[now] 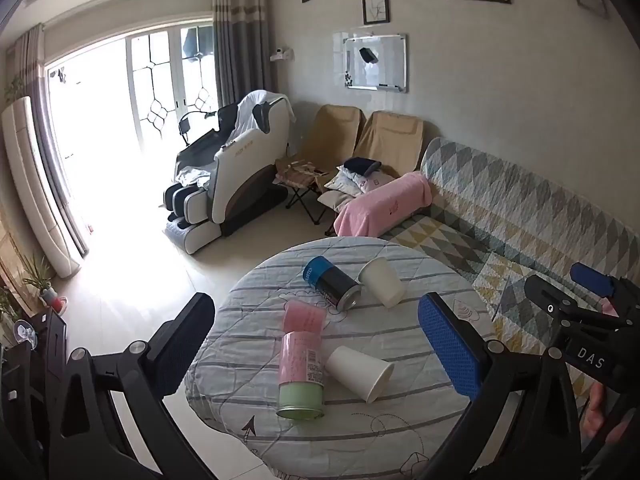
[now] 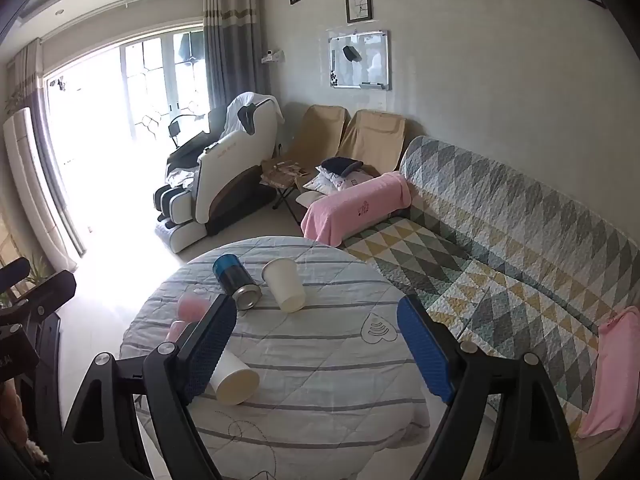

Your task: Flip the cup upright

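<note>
Two white cups lying on their sides on the round desk [image 1: 400, 340], both your hand-held grippers up in the air above it.

The near white cup [image 1: 360, 372] lies tipped over with its mouth facing right and toward you, just right of the pink-and-green can [image 1: 300, 376], which also lies on its side, close enough that I can't tell if they touch. The far white cup [image 1: 382, 286] is down too, right beside the blue-and-black can [image 1: 332, 284]. A pink cup [image 1: 303, 317] sits between the two cans. Your left hand-held gripper [image 1: 320, 360] hangs over the near cup, jaws wide apart, holding nothing. Your right hand-held gripper [image 2: 320, 352] hovers over bare cloth right of that cup, also spread wide and empty. The sofa [image 2: 500, 248] runs along the right.
</note>
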### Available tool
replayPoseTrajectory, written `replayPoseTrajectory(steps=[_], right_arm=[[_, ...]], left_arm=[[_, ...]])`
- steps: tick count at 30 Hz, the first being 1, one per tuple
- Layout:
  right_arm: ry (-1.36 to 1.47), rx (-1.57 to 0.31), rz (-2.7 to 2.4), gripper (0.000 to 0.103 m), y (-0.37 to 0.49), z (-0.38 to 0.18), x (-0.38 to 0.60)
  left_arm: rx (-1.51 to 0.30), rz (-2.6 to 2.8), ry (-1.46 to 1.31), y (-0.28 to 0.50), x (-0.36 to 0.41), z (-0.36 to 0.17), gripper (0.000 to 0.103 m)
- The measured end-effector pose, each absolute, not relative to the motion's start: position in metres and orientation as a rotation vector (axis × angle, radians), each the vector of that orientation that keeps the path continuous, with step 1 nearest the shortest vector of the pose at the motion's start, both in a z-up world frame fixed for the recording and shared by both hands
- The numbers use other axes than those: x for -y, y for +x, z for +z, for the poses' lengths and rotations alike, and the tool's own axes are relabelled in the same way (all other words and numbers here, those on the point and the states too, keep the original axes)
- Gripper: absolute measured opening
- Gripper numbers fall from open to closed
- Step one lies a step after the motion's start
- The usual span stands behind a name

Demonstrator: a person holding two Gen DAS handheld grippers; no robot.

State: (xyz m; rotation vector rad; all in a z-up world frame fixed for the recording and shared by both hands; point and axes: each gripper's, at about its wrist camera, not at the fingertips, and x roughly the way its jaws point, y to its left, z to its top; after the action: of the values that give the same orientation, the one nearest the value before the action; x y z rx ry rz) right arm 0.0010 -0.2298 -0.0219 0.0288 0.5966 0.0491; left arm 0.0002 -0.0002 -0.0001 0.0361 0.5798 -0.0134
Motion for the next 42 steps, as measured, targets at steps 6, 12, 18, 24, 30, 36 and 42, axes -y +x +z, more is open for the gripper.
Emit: replayPoseTrajectory(steps=[6, 12, 18, 24, 30, 36, 42], right_arm=[[0.032, -0.596, 0.047, 0.084, -0.001, -0.023, 0.229], [0.013, -0.614, 0.048, 0.084, 0.000, -0.024, 0.227], [0.008, -0.623, 0.046, 0.084, 0.002, -0.027, 0.227], [0.006, -0.629, 0.046, 0.084, -0.004, -0.026, 0.227], [0.003, -0.637, 0.044, 0.084, -0.004, -0.032, 0.223], [0.001, -0.630, 0.043, 0.084, -0.005, -0.029, 0.223], [0.002, -0.628, 0.042, 0.084, -0.005, -0.025, 0.223]], left_arm=[[-0.573, -0.017, 0.029, -0.001, -0.001, 0.001, 0.103], [-0.578, -0.013, 0.035, 0.000, 0.000, 0.000, 0.103], [-0.580, -0.014, 0.037, 0.000, 0.001, 0.000, 0.103], [-0.581, -0.014, 0.036, 0.000, 0.000, 0.000, 0.103], [-0.582, -0.013, 0.035, 0.000, 0.000, 0.000, 0.103], [-0.578, -0.013, 0.035, -0.006, 0.002, 0.000, 0.103], [-0.577, -0.014, 0.035, -0.006, 0.002, 0.000, 0.103]])
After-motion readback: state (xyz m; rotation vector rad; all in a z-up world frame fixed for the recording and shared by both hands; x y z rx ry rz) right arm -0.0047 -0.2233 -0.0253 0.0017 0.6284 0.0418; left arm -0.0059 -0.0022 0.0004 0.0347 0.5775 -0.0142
